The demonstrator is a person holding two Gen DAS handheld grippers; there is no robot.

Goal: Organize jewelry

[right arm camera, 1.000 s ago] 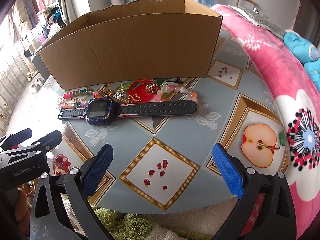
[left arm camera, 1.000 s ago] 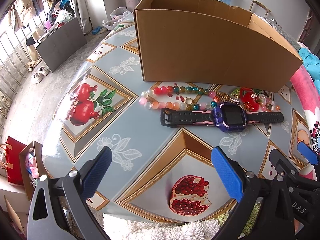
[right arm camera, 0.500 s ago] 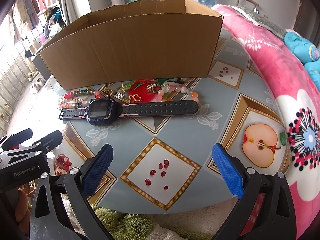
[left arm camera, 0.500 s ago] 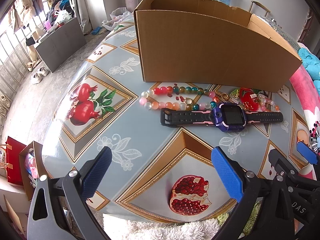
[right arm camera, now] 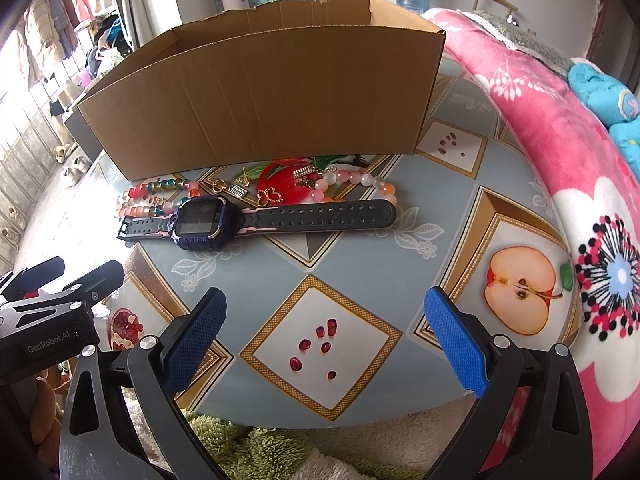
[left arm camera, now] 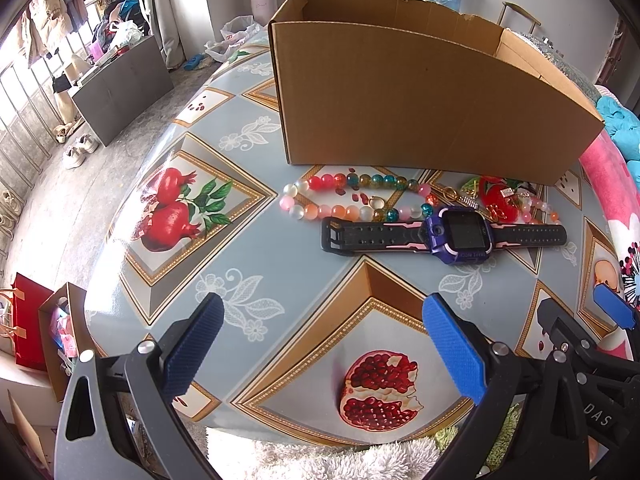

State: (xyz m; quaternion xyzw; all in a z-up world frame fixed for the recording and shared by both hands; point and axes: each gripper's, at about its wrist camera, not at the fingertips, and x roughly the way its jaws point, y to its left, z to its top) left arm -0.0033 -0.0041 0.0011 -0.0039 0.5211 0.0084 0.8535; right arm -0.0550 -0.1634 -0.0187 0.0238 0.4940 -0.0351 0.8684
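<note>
A purple-faced watch (left arm camera: 460,234) (right arm camera: 200,222) with a black and pink strap lies flat on the table in front of an open cardboard box (left arm camera: 420,100) (right arm camera: 272,96). Behind the watch lies a colourful bead bracelet (left arm camera: 352,196) (right arm camera: 154,198). Small gold charms (left arm camera: 470,200) (right arm camera: 272,196) and a paler bead string (left arm camera: 538,208) (right arm camera: 360,180) lie to the right of it. My left gripper (left arm camera: 324,344) is open, low over the table's near edge, short of the watch. My right gripper (right arm camera: 326,340) is open too, empty, further right.
The round table (left arm camera: 260,240) has a fruit-patterned cloth. A pink flowered blanket (right arm camera: 560,160) borders it on the right. A fluffy rug (left arm camera: 320,460) lies below the near edge. At left the floor holds a grey cabinet (left arm camera: 120,84), shoes and a red bag (left arm camera: 28,320).
</note>
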